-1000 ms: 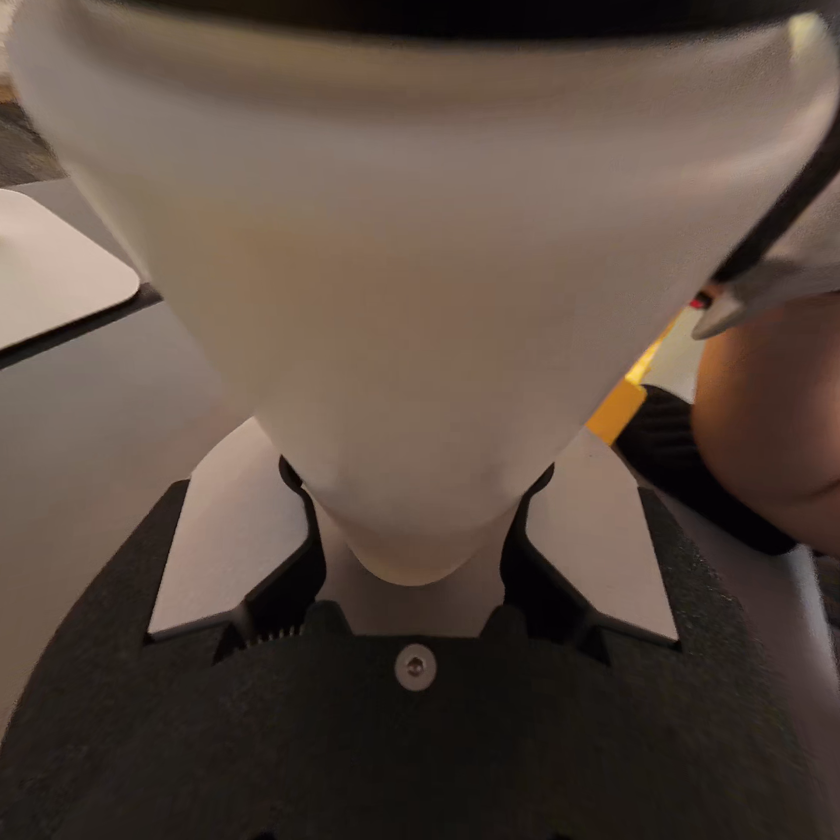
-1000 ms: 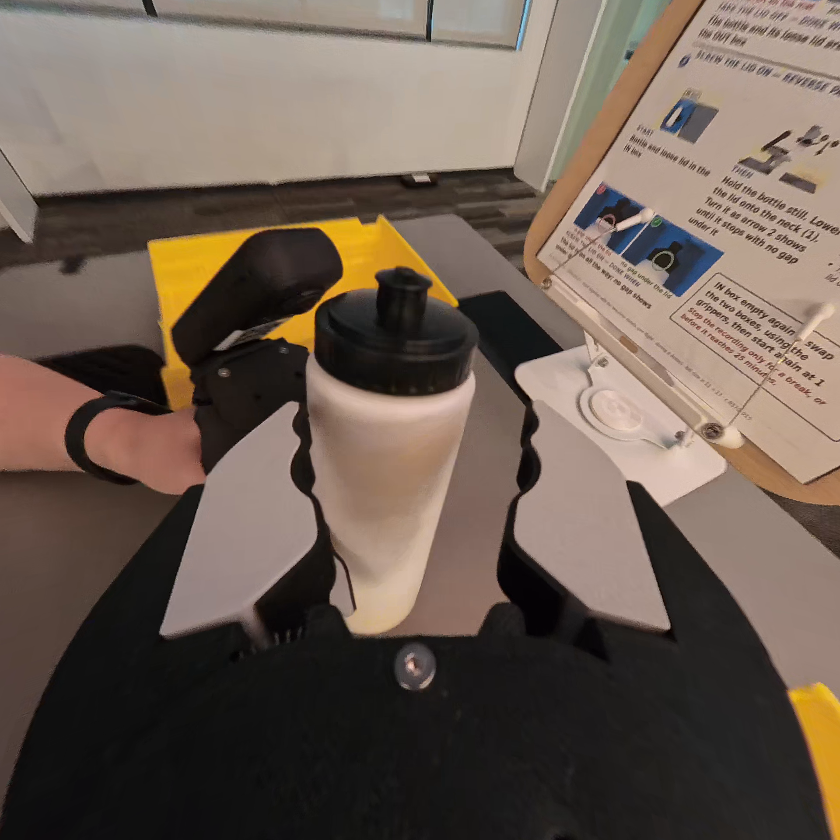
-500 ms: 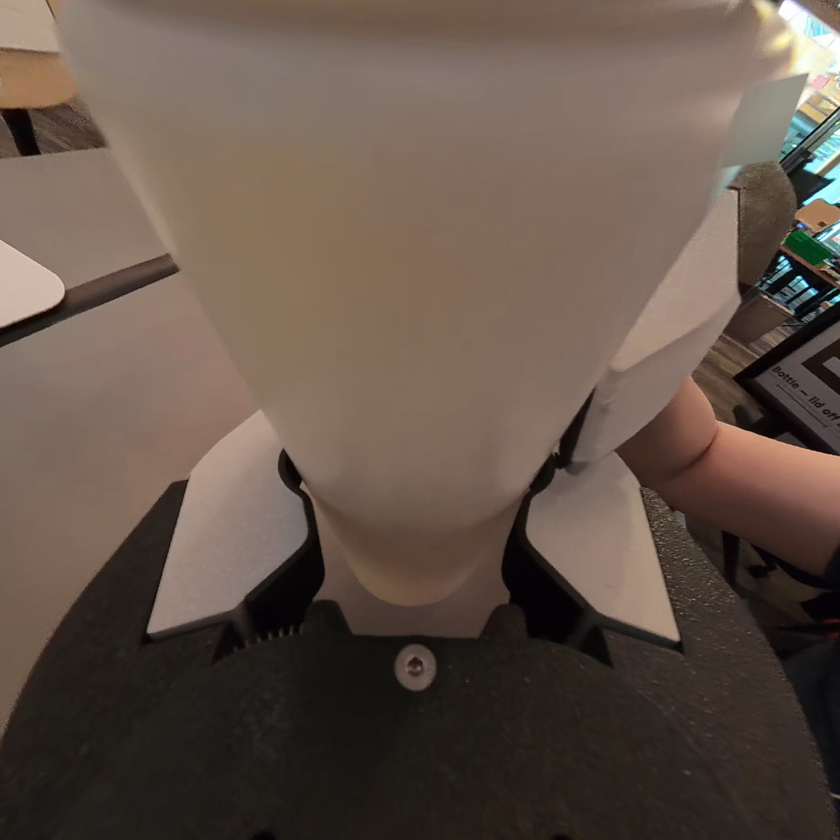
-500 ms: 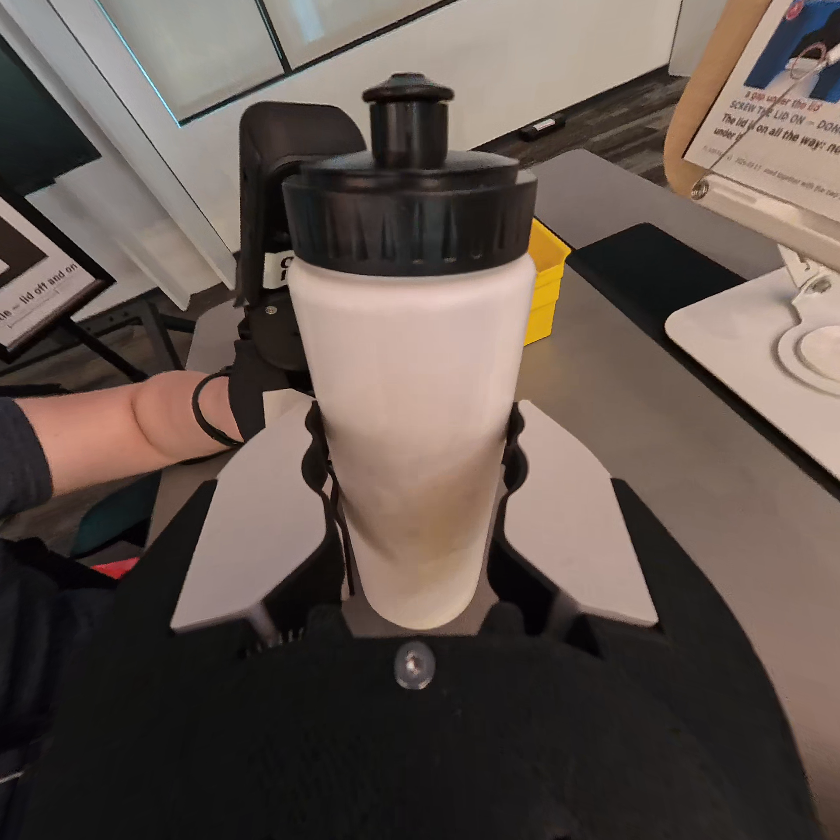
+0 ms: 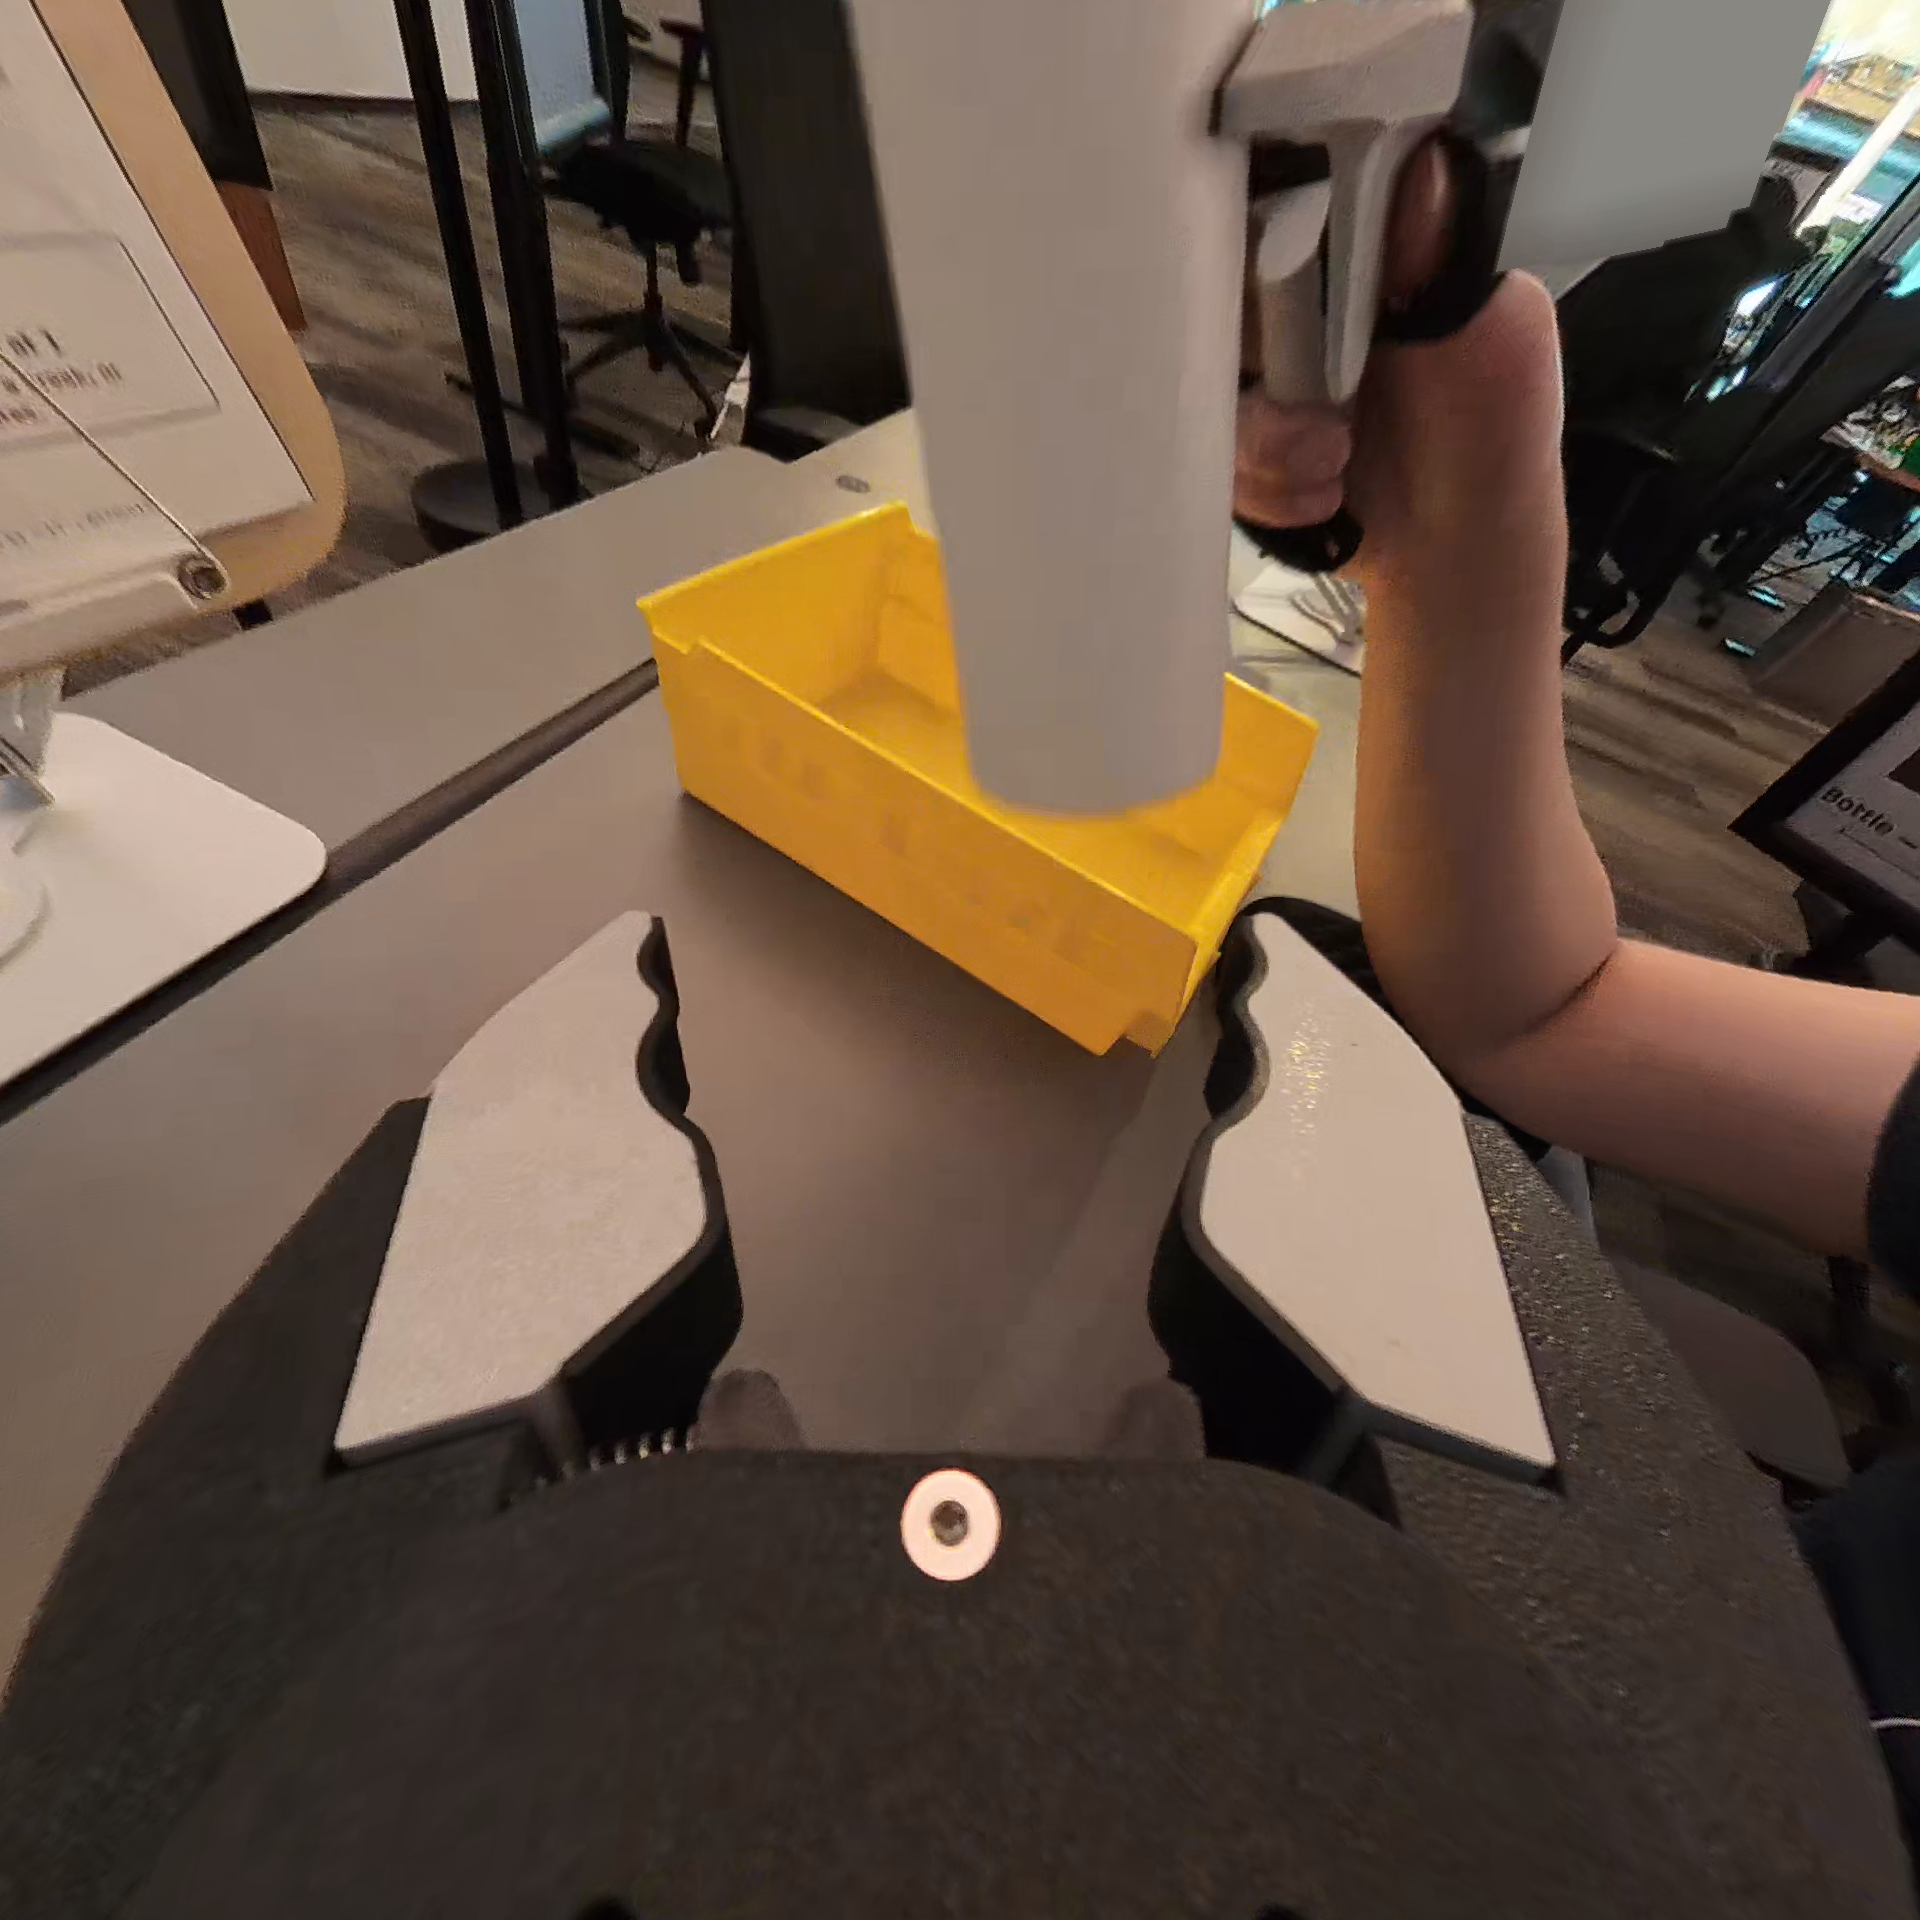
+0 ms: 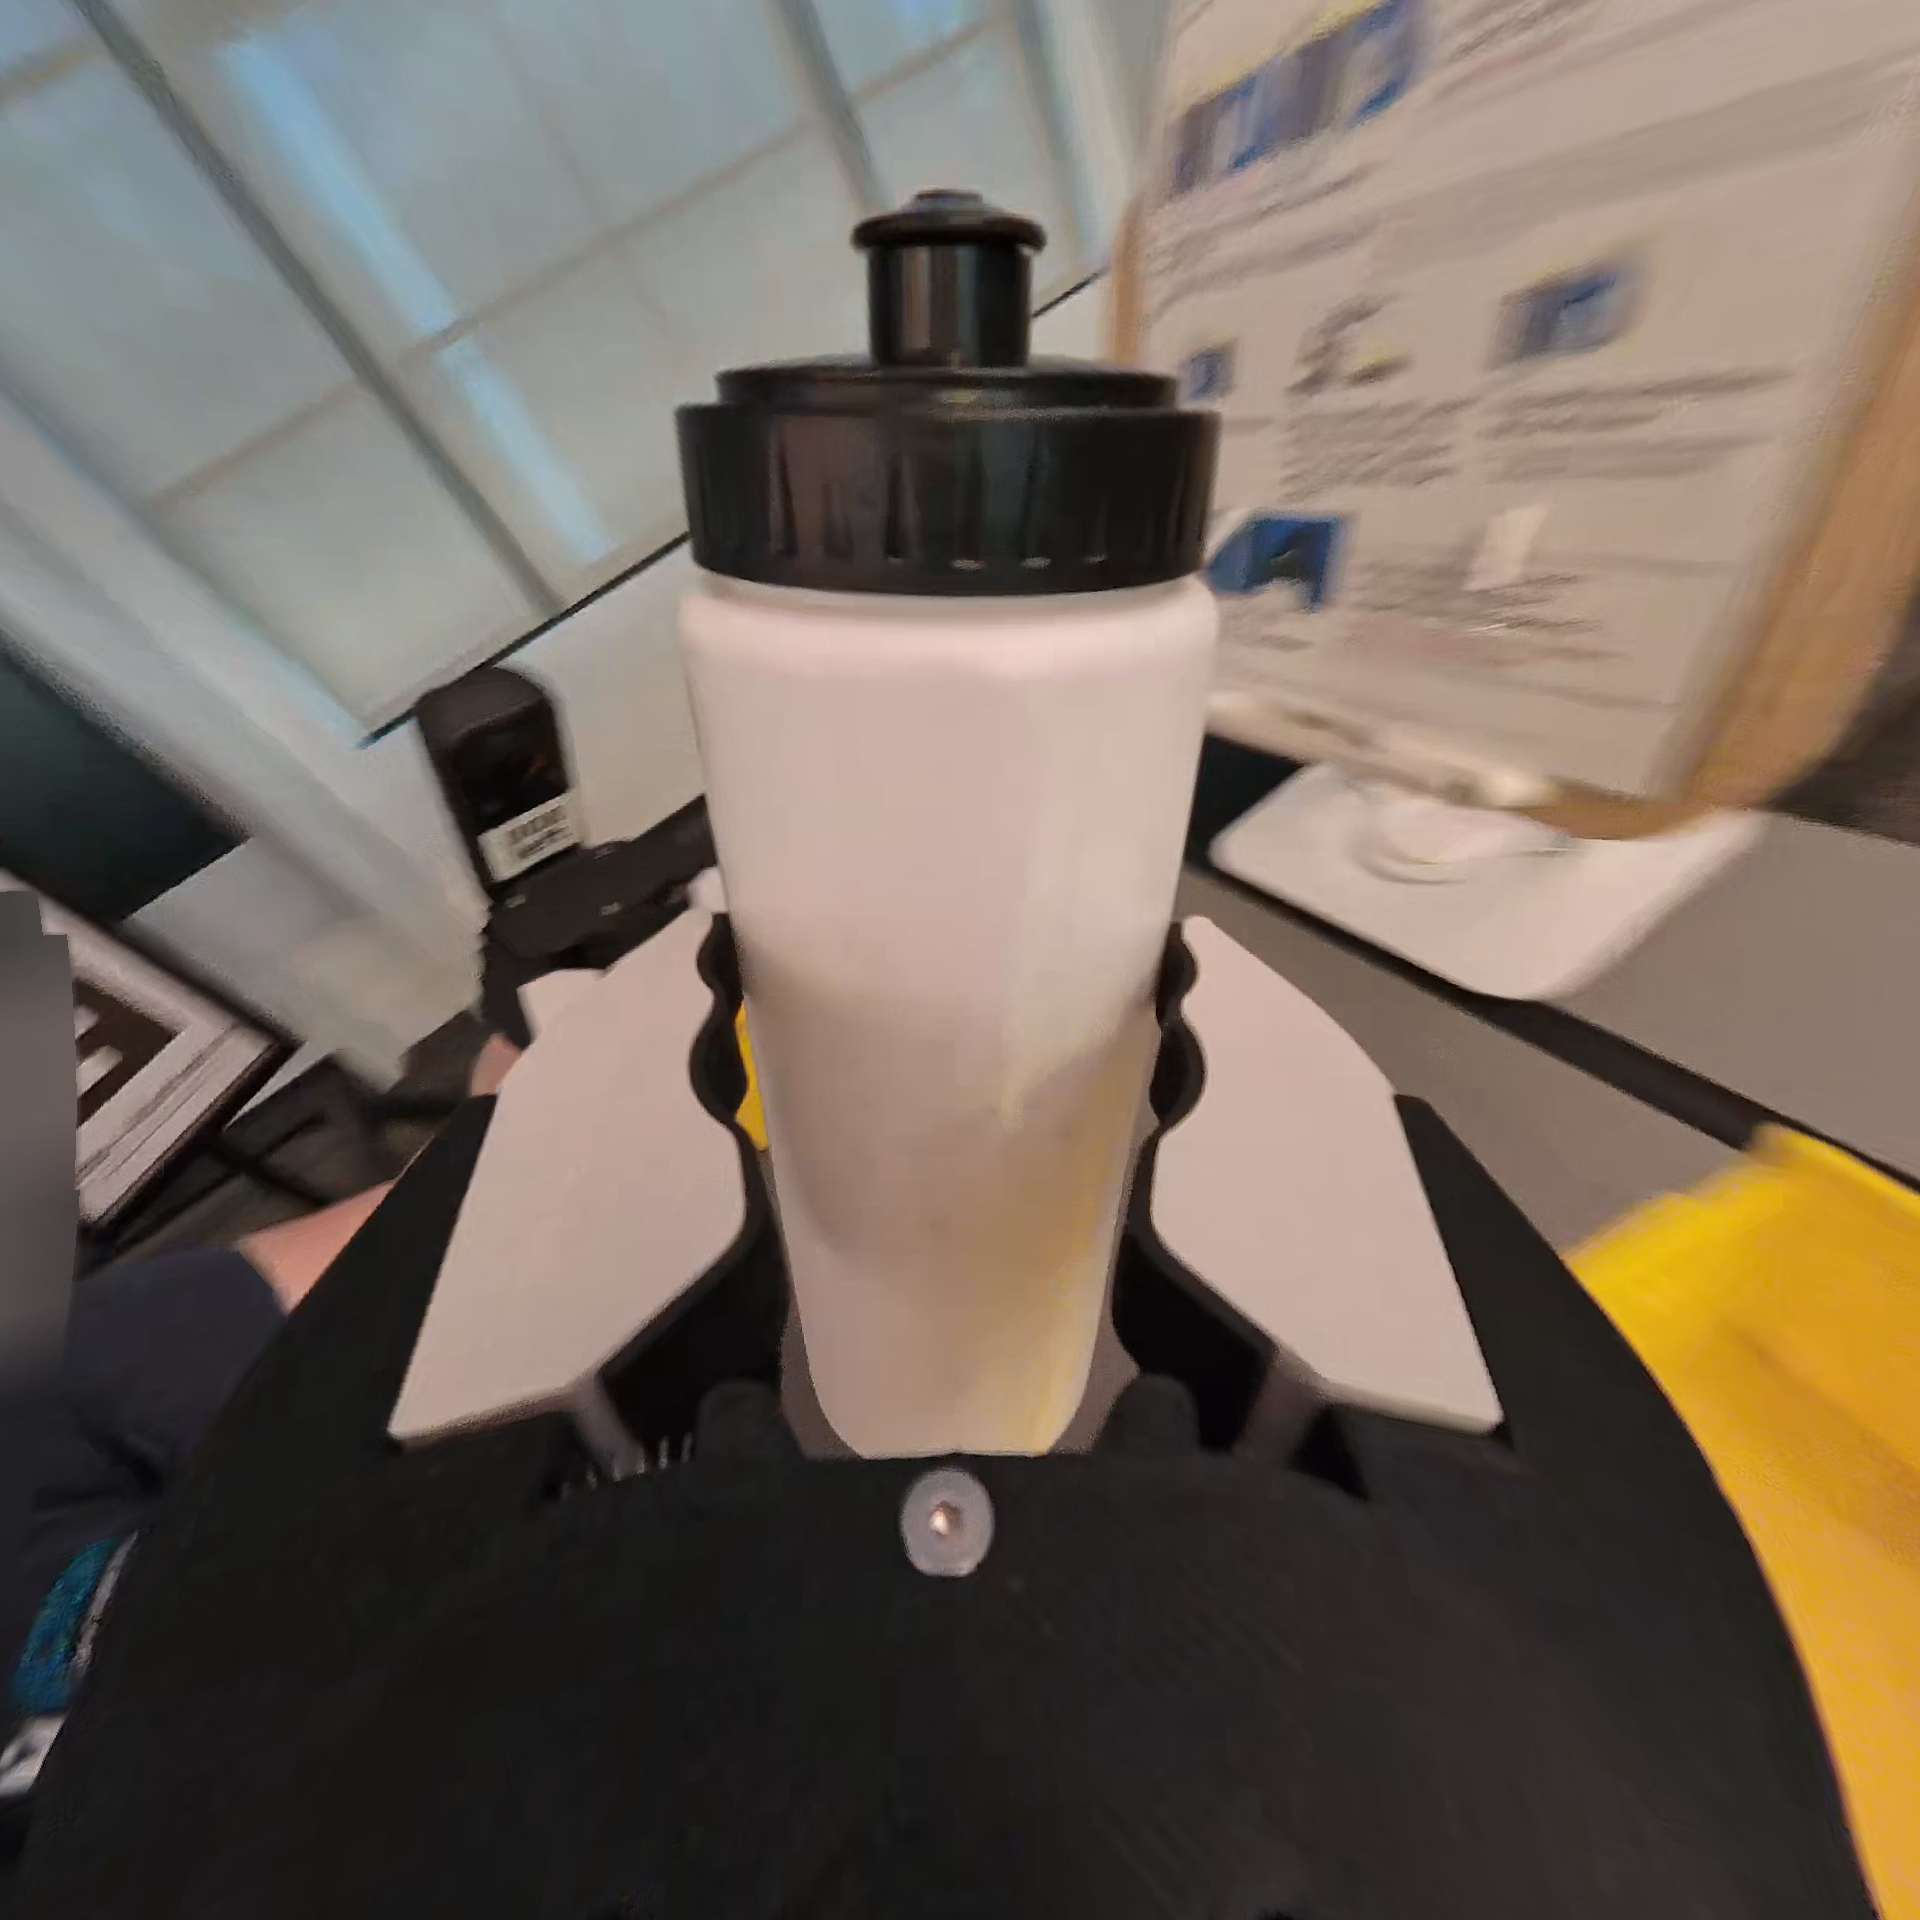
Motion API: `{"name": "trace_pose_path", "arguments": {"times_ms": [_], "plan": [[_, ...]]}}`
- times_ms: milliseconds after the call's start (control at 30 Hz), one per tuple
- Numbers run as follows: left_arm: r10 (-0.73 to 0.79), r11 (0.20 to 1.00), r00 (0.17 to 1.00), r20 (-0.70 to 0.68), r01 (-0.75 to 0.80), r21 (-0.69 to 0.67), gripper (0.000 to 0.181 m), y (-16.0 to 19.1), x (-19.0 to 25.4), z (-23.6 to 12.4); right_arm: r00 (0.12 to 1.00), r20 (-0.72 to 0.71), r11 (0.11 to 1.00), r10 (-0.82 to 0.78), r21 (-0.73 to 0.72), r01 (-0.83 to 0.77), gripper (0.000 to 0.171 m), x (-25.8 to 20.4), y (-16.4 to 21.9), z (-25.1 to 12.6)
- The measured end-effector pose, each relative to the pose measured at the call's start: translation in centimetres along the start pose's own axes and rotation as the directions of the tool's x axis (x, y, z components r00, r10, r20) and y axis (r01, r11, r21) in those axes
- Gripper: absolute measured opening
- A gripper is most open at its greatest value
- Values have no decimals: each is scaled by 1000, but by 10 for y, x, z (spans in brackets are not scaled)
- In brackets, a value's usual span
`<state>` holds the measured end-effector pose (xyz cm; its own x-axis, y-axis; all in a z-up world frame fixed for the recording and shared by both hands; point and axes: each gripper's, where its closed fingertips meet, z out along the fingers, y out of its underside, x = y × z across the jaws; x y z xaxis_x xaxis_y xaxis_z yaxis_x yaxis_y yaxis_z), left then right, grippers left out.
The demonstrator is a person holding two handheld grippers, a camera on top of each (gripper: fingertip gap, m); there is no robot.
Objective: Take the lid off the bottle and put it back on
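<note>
Right gripper jaws clamp the lower body of the white bottle, held upright in the air above the yellow bin; left gripper jaws are spread, empty, low over the table. Ribbed black lid is fully seated, so bring the left jaws square onto the ribs, not the narrow spout. Smooth matte plastic body: keep the right squeeze firm against twist.

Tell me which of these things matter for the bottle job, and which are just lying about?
Job:
- white plastic bottle
- black ribbed screw lid
- right gripper, gripping the bottle
- left gripper, open

Lying about:
- yellow plastic bin
- instruction board on white stand
</note>
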<state>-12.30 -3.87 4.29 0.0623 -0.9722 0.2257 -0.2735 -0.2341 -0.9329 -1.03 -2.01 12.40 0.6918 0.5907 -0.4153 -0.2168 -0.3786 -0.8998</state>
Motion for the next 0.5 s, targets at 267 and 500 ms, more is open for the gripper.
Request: {"name": "trace_pose_path", "arguments": {"times_ms": [267,500], "plan": [[24,999,1000,-13,-25,-29,96,-3,11,-8,884,-396,946,248,-96,-309,78,119,38,-102],[1,994,1000,-19,-3,-106,95,12,7,-1,792,-574,796,209,-370,-479,79,160,113,-86]]}}
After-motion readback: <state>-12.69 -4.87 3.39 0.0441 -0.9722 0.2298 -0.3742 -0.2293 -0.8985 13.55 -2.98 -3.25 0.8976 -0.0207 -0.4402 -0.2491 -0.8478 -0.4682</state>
